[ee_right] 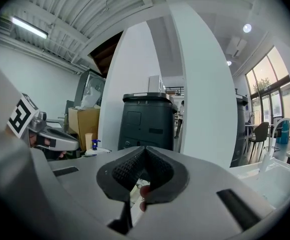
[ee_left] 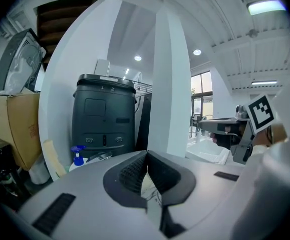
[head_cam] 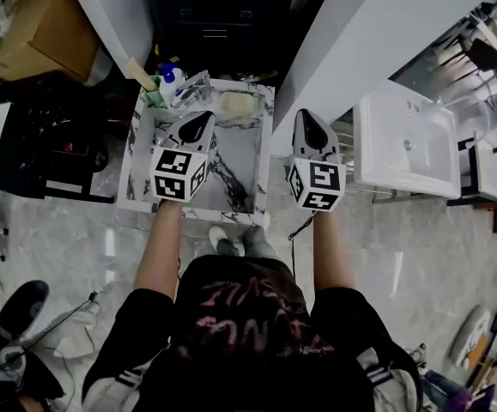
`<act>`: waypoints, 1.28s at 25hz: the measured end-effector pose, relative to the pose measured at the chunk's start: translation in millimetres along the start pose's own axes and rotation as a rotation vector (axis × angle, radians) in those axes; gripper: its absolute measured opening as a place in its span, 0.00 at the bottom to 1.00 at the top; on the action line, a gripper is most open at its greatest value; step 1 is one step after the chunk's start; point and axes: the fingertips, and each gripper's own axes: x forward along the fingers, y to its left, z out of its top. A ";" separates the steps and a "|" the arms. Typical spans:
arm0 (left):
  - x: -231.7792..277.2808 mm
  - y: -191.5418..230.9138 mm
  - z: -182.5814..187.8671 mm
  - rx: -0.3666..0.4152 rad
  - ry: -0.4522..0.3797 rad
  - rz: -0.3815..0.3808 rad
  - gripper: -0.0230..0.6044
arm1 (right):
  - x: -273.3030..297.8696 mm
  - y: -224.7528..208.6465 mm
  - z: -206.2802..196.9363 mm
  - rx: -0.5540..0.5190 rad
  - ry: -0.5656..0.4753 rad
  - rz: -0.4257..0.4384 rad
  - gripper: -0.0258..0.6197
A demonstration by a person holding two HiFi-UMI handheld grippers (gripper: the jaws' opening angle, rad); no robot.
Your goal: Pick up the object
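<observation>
Approach stage: left hand-held gripper (head_cam: 198, 123) and right hand-held gripper (head_cam: 310, 123) pressed together, empty. Pale object (head_cam: 237, 104) on bench (head_cam: 239, 174) just ahead of left; likely next, spread jaws.

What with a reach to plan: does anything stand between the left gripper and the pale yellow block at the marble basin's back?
Nothing visible. The left gripper hangs over the basin; the yellow block lies ahead, rightward. The faucet and blue-capped bottle stand left of that line.

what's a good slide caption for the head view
Both shut and empty before the pick: left gripper over the marbled sink, right gripper just past its right rim.
</observation>
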 end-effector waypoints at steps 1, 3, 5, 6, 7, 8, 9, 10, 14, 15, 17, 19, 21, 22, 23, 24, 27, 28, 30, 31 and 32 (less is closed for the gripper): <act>5.4 -1.9 0.0 0.002 0.002 -0.008 0.06 | 0.8 -3.7 -0.5 0.000 0.000 -0.001 0.06; 17.0 -5.9 0.6 0.014 0.009 -0.024 0.06 | 3.3 -11.2 -0.2 -0.001 -0.002 0.000 0.06; 28.9 -10.2 0.6 0.031 0.023 -0.035 0.06 | 6.6 -19.9 -0.1 -0.001 -0.004 -0.001 0.06; 34.8 -12.8 -0.3 0.038 0.031 -0.038 0.06 | 8.0 -24.9 -1.0 0.001 -0.003 -0.002 0.06; 40.9 -15.6 -1.8 0.044 0.040 -0.042 0.06 | 9.4 -30.1 -2.4 0.003 -0.001 -0.004 0.06; 47.1 -18.3 -3.4 0.050 0.047 -0.047 0.06 | 11.1 -35.4 -3.8 0.006 0.001 -0.005 0.06; 53.6 -20.6 -4.9 0.056 0.054 -0.051 0.06 | 13.0 -40.4 -5.3 0.008 0.002 -0.006 0.06; 60.0 -22.4 -6.4 0.062 0.062 -0.055 0.06 | 15.3 -45.3 -6.7 0.010 0.002 -0.005 0.06; 82.1 -26.1 -10.9 0.075 0.093 -0.064 0.06 | 24.4 -64.0 -12.6 0.025 0.003 -0.006 0.06; 87.2 -27.1 -12.4 0.077 0.101 -0.068 0.06 | 26.4 -68.3 -14.4 0.029 0.004 -0.007 0.06; 98.8 -29.5 -18.4 0.086 0.130 -0.079 0.06 | 30.2 -75.9 -18.2 0.035 0.009 -0.008 0.06; 111.7 -32.5 -26.9 0.106 0.169 -0.094 0.08 | 33.5 -83.2 -21.3 0.037 0.011 -0.009 0.06; 124.4 -36.6 -35.9 0.137 0.206 -0.121 0.20 | 37.4 -90.0 -24.7 0.041 0.015 -0.012 0.06; 130.9 -38.8 -41.2 0.158 0.227 -0.139 0.23 | 39.7 -93.2 -27.0 0.044 0.018 -0.014 0.06; 137.9 -40.9 -47.4 0.183 0.251 -0.158 0.23 | 42.1 -96.5 -29.6 0.046 0.022 -0.017 0.06; 145.3 -42.5 -54.4 0.211 0.278 -0.175 0.25 | 44.4 -99.8 -32.2 0.049 0.028 -0.020 0.06; 167.6 -43.0 -78.8 0.283 0.362 -0.209 0.28 | 50.6 -107.8 -41.3 0.056 0.044 -0.027 0.06; 173.7 -42.7 -87.4 0.301 0.389 -0.215 0.29 | 52.0 -110.0 -45.0 0.059 0.050 -0.028 0.06; 183.9 -43.0 -103.6 0.345 0.443 -0.226 0.30 | 53.8 -116.1 -52.4 0.061 0.057 -0.036 0.06; 188.5 -43.0 -111.2 0.370 0.467 -0.231 0.30 | 54.6 -120.0 -55.9 0.060 0.061 -0.042 0.06; 193.3 -42.3 -118.9 0.391 0.490 -0.235 0.30 | 55.9 -124.3 -59.5 0.060 0.068 -0.048 0.06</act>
